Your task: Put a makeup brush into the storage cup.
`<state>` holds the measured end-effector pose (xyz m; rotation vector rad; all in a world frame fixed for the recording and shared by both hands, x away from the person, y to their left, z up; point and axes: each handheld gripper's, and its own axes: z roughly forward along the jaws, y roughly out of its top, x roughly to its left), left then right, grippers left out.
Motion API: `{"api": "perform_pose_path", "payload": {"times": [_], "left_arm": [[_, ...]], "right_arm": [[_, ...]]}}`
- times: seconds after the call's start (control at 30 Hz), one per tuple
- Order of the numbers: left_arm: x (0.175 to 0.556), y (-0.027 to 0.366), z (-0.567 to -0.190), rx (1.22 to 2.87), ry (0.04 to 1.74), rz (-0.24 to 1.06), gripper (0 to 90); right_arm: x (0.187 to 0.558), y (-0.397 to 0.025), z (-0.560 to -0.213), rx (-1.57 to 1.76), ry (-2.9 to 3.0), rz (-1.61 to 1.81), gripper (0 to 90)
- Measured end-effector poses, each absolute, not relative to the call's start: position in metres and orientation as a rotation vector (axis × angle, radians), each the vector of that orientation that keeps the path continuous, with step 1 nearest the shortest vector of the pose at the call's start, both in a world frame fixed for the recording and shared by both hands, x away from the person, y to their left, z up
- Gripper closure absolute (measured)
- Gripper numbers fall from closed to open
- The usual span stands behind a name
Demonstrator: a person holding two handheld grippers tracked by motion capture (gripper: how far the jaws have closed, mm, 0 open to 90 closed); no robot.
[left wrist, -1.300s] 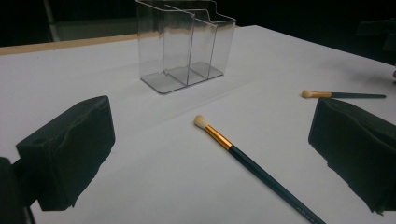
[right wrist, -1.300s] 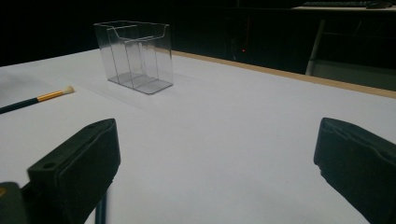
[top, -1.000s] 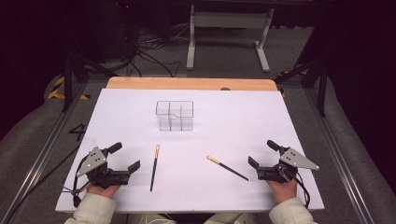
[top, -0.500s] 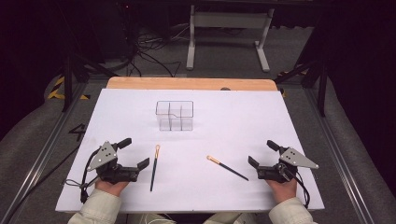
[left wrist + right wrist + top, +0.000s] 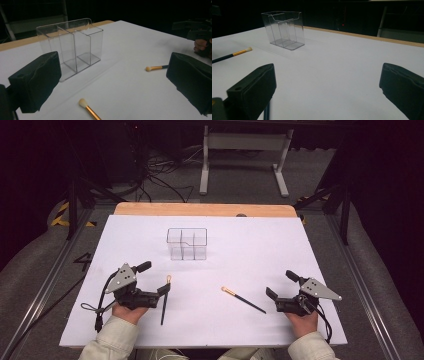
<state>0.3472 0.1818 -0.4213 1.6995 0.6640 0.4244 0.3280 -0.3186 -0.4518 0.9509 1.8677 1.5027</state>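
The clear organizer [image 5: 187, 244] is sitting with nothing in its compartments. Both the left gripper [image 5: 152, 279] and right gripper [image 5: 280, 285] are gaping apart, and the left brush [image 5: 165, 295] is probably lying partly under a jaw.

A: What carries everything here?

B: A worktop [image 5: 280, 245] with a white surface; a strip of bare wood shows along its far edge.

A: And what lies directly on it?

B: A clear plastic organizer [image 5: 187, 243] with several compartments stands upright toward the far side, left of centre. Two makeup brushes lie flat nearer the person. The left brush [image 5: 165, 297] has a black handle and its pale tip points away toward the organizer. The right brush [image 5: 243, 299] lies at a slant, its pale tip toward the middle of the worktop.

A: Do the brushes touch?

B: No, they are well apart, and both lie apart from the organizer.
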Motion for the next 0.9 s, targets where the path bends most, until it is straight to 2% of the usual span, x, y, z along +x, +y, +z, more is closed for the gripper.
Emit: {"api": "perform_pose_path", "payload": {"times": [0.37, 0.53, 0.63, 0.9], "left_arm": [[0.353, 0.178, -0.412, 1.719, 0.699, 0.392, 0.3], [0.364, 0.181, -0.404, 1.806, 0.843, 0.237, 1.4], [0.37, 0.184, -0.403, 1.832, 0.901, 0.191, 2.8], [0.377, 0.18, -0.4, 1.953, 0.975, 0.208, 1.4]], "right_arm": [[0.328, -0.32, -0.452, 0.961, 1.869, 1.51, 1.4], [0.328, -0.321, -0.451, 0.97, 1.869, 1.524, 1.4], [0.328, -0.322, -0.451, 0.979, 1.863, 1.536, 1.4], [0.329, -0.322, -0.451, 0.983, 1.865, 1.545, 1.4]]}}
